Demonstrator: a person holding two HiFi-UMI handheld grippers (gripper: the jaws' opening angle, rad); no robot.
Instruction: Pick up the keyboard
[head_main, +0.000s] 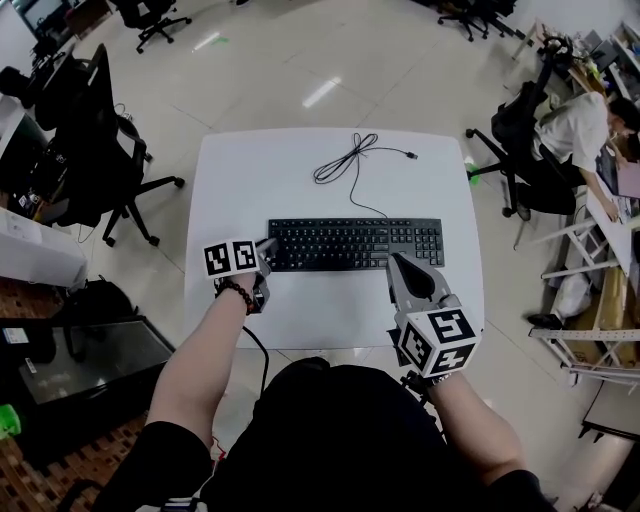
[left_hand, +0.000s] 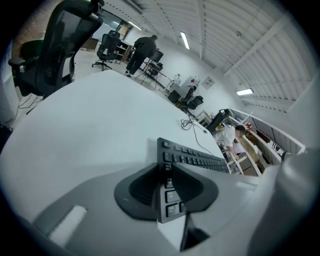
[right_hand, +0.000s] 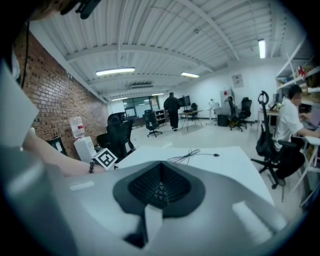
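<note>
— What is the keyboard (head_main: 355, 243) like?
— A slim, flat black plastic rectangle with rows of low matte keys. It lies keys-up in the middle of the surface (head_main: 330, 310), a smooth white top with rounded corners.

— Which way does it point?
— Its long axis runs left to right, parallel to the near edge of the surface, with the number pad at the right end. A thin black cable (head_main: 350, 160) leaves the far side and lies in loose loops toward the back.

— And the left tongs (left_hand: 167, 186)?
— Grey shells with dark ribbed pads. They stand fairly wide, with the left end of the keyboard between them. In the left gripper view the board fills the gap and a pad appears to bear on each side of it. The keyboard is flat on the surface.

— The right tongs (right_hand: 160, 189)?
— Fully closed, pad against pad, holding nothing. They point across the near edge of the keyboard toward its right end. I cannot tell whether the tip touches the keys.
</note>
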